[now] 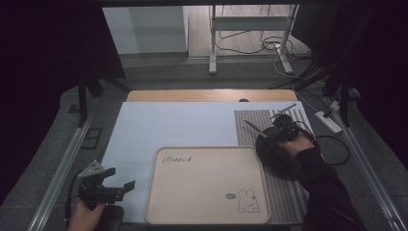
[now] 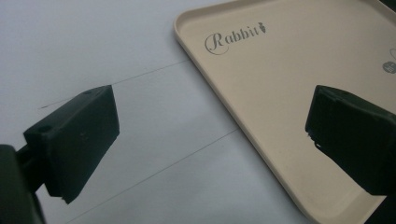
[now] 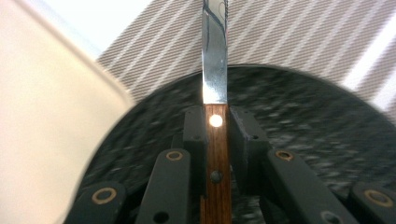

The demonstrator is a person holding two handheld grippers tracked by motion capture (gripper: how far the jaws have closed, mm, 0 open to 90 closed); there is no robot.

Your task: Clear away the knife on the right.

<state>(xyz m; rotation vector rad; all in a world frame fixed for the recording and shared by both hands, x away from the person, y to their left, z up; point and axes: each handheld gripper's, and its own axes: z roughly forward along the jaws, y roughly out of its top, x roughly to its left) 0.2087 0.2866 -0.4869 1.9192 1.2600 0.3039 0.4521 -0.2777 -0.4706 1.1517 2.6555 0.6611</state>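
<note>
A knife [image 3: 215, 70] with a steel blade and a brown wooden handle stands between my right gripper's [image 3: 217, 133] jaws, which are shut on the handle. In the high view that right gripper [image 1: 270, 132] is at the right, with the knife blade [image 1: 254, 127] pointing left and away. It hangs over a black speckled plate [image 1: 276, 156] that lies on a striped placemat [image 1: 250, 120]. My left gripper [image 1: 122, 179] is at the front left, open, with nothing between its jaws. In its own view the left gripper [image 2: 210, 121] spans the near left rim of a beige tray [image 2: 187, 32].
The beige tray [image 1: 159, 192], printed with "Rabbit" and a bunny, is bare and lies at the front middle on a pale blue mat [image 1: 168, 125]. The black plate [image 3: 303, 116] touches or overlaps the tray's right edge. A table leg and cables stand beyond the far edge.
</note>
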